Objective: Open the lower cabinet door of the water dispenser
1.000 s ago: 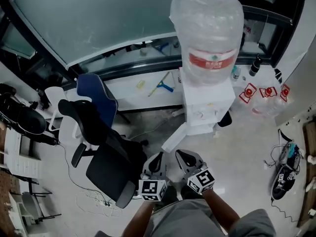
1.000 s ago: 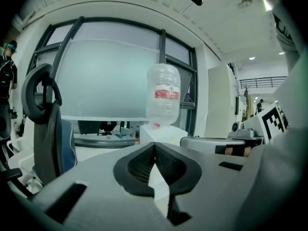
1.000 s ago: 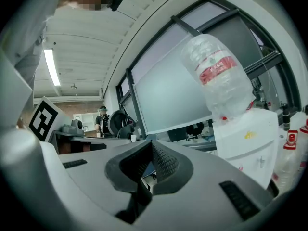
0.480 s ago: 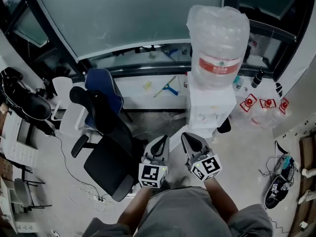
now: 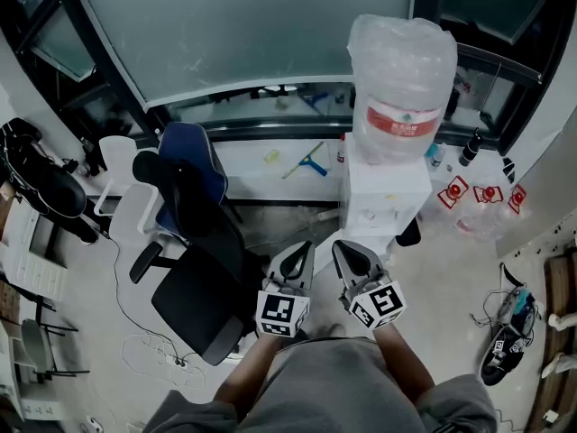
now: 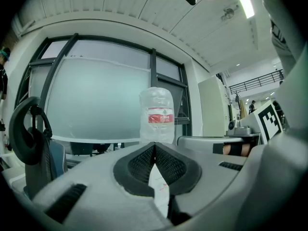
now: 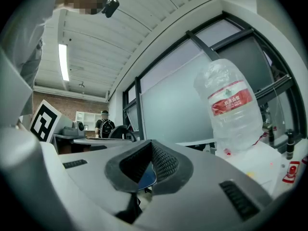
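The white water dispenser [image 5: 383, 188] stands on the floor ahead, with a large clear bottle [image 5: 401, 84] with a red label on top. My left gripper [image 5: 302, 246] and right gripper [image 5: 345, 245] are held side by side, level, in front of its lower part. They hide most of the lower cabinet front. Both are shut with nothing between their pads. In the left gripper view the left gripper [image 6: 154, 146] points at the bottle [image 6: 157, 117]. In the right gripper view the bottle [image 7: 231, 105] and the dispenser's white top [image 7: 262, 162] lie right of the right gripper [image 7: 151, 146].
A black office chair [image 5: 194, 273] and a blue chair [image 5: 189, 165] stand close on the left. Empty jugs with red caps [image 5: 482, 201] sit right of the dispenser. A squeegee [image 5: 306, 162] lies by the glass wall. Cables [image 5: 153, 350] and shoes [image 5: 500, 350] lie on the floor.
Both grippers have risen together, still shut. They now cover the dispenser's lower front, where a white panel angled out to the left showed a second ago.
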Tool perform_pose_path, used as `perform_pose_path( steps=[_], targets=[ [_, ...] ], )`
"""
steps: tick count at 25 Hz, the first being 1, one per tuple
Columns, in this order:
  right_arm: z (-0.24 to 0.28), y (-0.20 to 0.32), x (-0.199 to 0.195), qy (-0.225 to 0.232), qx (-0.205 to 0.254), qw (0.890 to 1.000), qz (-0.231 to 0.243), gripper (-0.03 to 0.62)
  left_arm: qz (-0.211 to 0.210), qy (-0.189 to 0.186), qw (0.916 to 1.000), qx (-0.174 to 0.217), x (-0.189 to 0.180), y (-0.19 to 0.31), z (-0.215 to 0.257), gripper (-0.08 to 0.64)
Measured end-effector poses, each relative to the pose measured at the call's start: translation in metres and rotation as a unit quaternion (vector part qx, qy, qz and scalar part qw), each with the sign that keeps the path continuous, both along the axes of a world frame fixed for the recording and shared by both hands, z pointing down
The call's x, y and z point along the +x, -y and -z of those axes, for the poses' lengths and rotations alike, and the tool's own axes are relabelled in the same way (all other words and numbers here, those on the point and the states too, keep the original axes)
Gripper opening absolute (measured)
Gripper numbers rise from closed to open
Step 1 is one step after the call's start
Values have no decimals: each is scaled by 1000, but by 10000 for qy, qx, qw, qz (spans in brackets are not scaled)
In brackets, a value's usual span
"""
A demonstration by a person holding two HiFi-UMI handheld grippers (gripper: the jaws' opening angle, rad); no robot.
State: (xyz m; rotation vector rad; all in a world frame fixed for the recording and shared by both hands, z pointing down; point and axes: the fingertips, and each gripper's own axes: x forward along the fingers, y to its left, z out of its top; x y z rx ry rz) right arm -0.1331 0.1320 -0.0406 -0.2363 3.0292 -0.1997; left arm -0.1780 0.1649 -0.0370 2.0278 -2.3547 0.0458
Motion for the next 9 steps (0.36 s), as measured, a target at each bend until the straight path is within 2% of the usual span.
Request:
perform_pose_path(
  steps=[9],
  targets=[
    [-5, -4, 2, 19, -91, 10000, -8, 9, -75, -29, 10000, 4, 7, 3, -2, 9]
  ],
)
